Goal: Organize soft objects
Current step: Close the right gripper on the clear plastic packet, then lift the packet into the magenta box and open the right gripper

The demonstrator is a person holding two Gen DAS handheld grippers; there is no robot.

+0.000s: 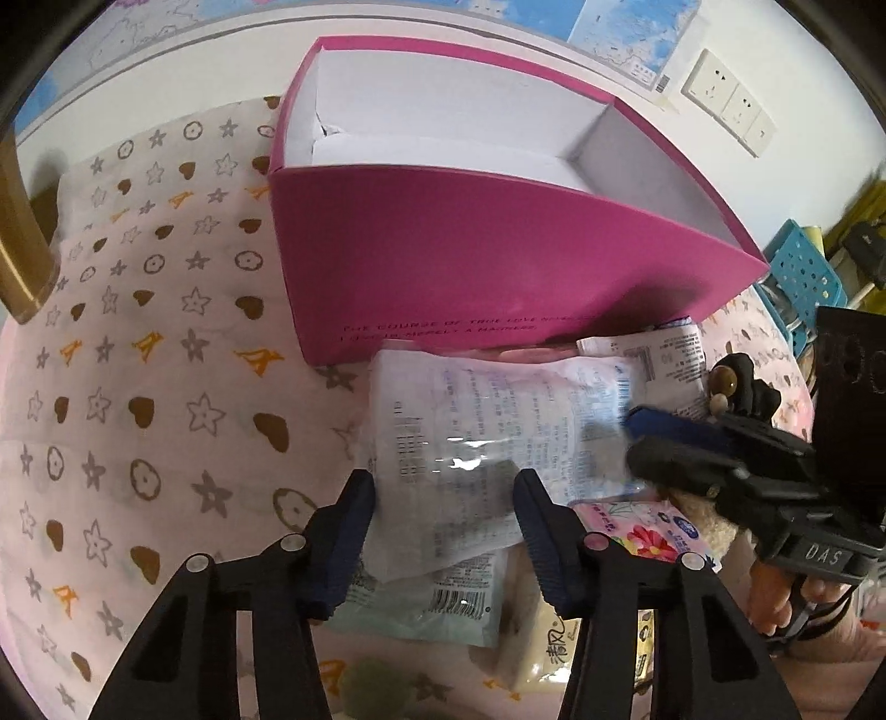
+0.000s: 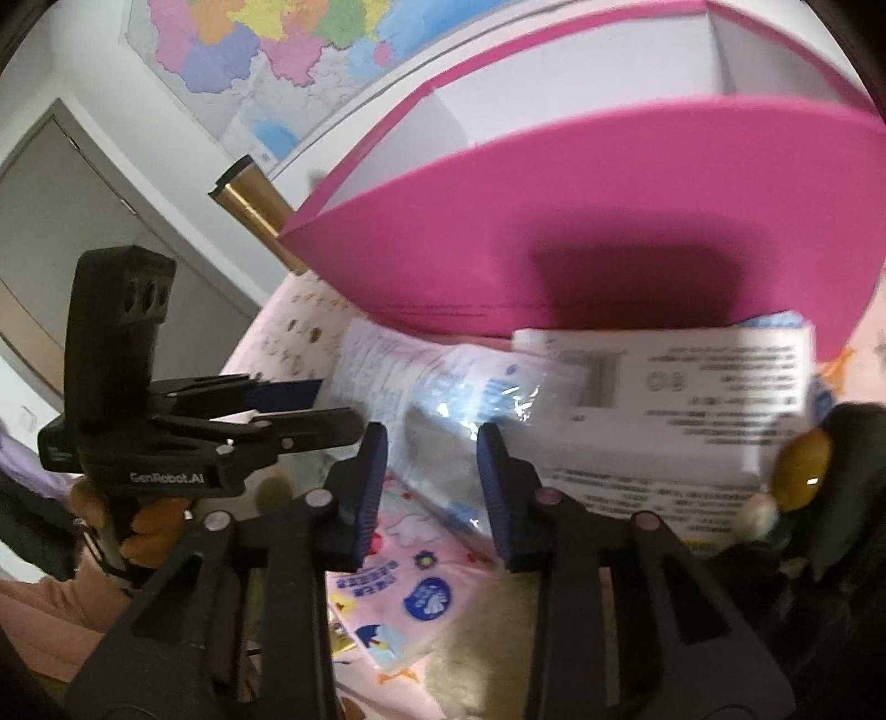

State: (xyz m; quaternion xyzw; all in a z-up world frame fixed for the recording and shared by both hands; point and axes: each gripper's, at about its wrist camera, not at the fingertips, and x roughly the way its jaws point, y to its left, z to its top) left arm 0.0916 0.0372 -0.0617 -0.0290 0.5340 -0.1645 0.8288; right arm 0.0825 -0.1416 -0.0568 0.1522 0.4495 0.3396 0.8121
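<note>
Left gripper (image 1: 446, 531): blue-padded jaws parted wide, straddling the near edge of a clear plastic pack printed with blue text (image 1: 487, 421); no contact with either pad is visible, and nothing is gripped. Right gripper (image 2: 429, 493): jaws likewise apart, with the same pack's glossy end (image 2: 459, 437) lying between and just beyond the pads; whether they touch it cannot be told.

Ahead of both grippers stands an open magenta cardboard box with a white interior (image 1: 498, 266), its near wall just behind the pack. A white printed packet (image 2: 675, 399) rests to the right of the right gripper, against the box. Below the left gripper's jaws lie a pale green barcoded packet (image 1: 437, 603) and, to its right, a pink flowered tissue pack (image 1: 642, 531). A black plush toy with an amber eye (image 2: 803, 471) sits at the far right of the right gripper.

Surface: a pink quilted bedspread patterned with stars and brown hearts (image 1: 138, 387). Room: white wall with a coloured map (image 2: 266, 50), white wall sockets (image 1: 725, 99), a brass-coloured post (image 2: 260, 205) and a blue perforated basket (image 1: 803, 271).
</note>
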